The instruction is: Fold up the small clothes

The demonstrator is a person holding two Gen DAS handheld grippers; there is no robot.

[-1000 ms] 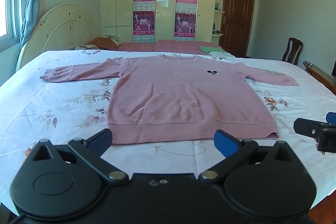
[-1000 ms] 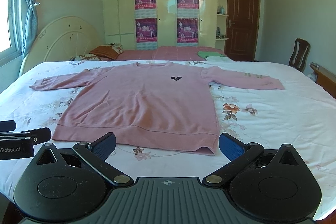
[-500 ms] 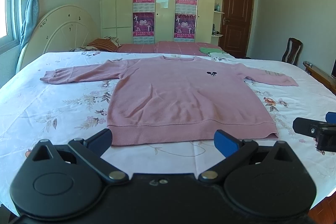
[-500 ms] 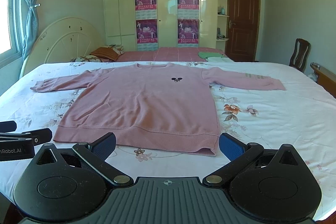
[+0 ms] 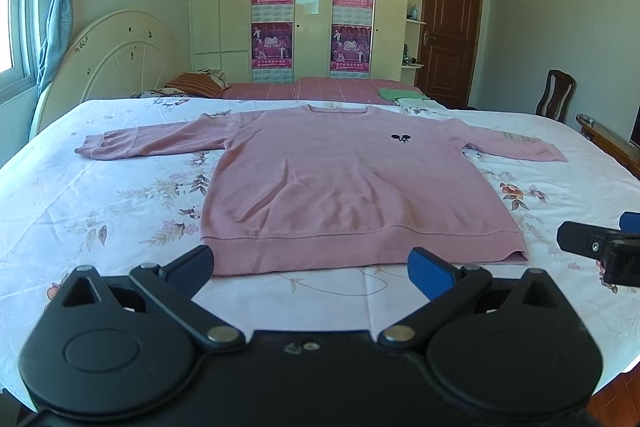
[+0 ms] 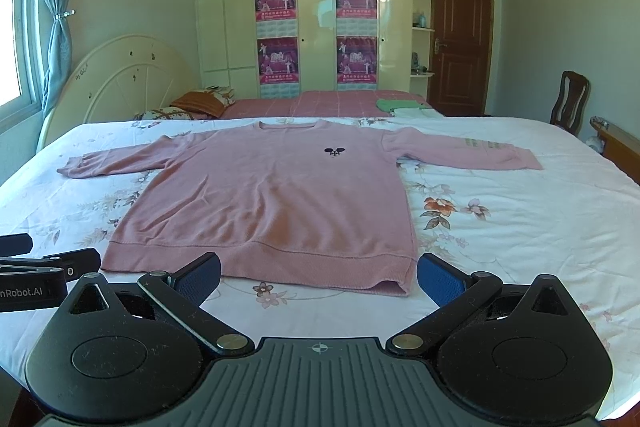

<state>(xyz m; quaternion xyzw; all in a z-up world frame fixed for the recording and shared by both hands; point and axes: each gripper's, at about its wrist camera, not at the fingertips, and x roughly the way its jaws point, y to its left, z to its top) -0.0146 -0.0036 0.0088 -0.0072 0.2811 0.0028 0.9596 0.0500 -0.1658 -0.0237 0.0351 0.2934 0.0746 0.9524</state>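
A pink long-sleeved sweater [image 5: 344, 183] lies flat, face up, on the floral bed sheet [image 5: 100, 211], sleeves spread left and right, hem towards me. It also shows in the right wrist view [image 6: 276, 199]. My left gripper [image 5: 312, 267] is open and empty, just short of the hem's left half. My right gripper [image 6: 318, 277] is open and empty, near the hem's right corner. Each gripper shows at the edge of the other's view: the right one [image 5: 600, 247] and the left one [image 6: 36, 267].
Behind the bed stands a second bed with a pink cover [image 5: 320, 87], a pillow [image 5: 196, 85] and green folded cloth [image 5: 396, 95]. A wooden chair [image 5: 556, 99] and a door [image 5: 448, 35] are at the right. The near edge of the bed is right below the grippers.
Both grippers have shifted very slightly; the view has barely changed. The sweater has not moved and both grippers stay open.
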